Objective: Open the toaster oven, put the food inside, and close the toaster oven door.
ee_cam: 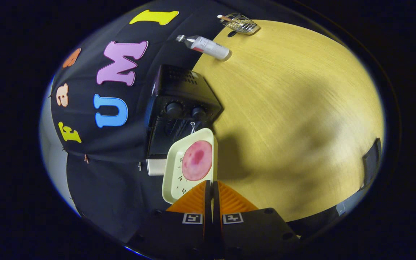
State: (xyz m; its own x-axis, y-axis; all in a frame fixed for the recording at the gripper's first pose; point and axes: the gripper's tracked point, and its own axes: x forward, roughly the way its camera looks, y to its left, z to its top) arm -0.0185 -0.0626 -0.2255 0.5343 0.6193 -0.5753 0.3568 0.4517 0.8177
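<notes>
We see the gripper (211,186) at the bottom centre of the frame, its two orange fingers (193,200) drawn tight together and clamping the near rim of a cream tray (173,173). The tray is held edge-on, tilted so that its face turns toward the left of the frame, and a round pink slice of food (197,160) lies against it just ahead of the fingertips. Beyond the tray, in the middle of the frame, stands the black toaster oven (179,104), rolled sideways in our view, with two round knobs (174,108) facing us. Whether its door is open we cannot tell; a pale part shows just left of the tray near the oven's lower end. The oven sits at the edge of the light wooden desk (294,126), which fills the right half. At the upper centre, a white bottle (208,47) lies on its side on the desk, and a wire basket (239,23) sits beyond it, well apart from the oven.
</notes>
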